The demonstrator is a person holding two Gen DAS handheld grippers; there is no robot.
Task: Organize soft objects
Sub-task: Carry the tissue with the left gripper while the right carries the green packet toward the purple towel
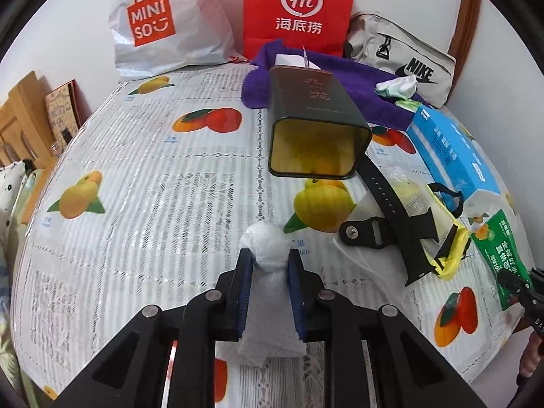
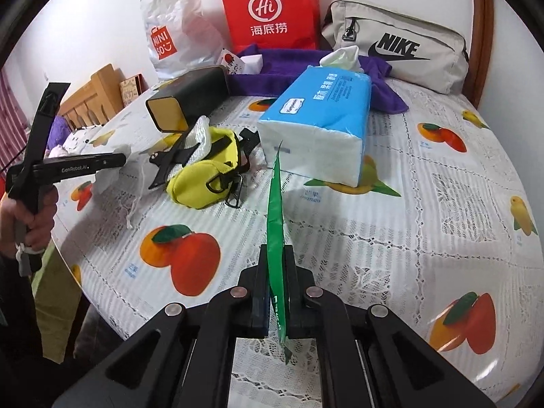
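Gripping tissue wad (image 1: 266, 245), green packet (image 2: 276, 217)

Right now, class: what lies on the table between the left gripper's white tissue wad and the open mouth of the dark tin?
In the left wrist view, only tablecloth with a printed yellow fruit lies between the tissue wad and the tin.

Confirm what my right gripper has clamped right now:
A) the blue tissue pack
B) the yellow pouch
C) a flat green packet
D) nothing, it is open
C: the right gripper is shut on the thin green packet, seen edge-on between its fingers, while the yellow pouch and blue tissue pack lie on the table beyond it.
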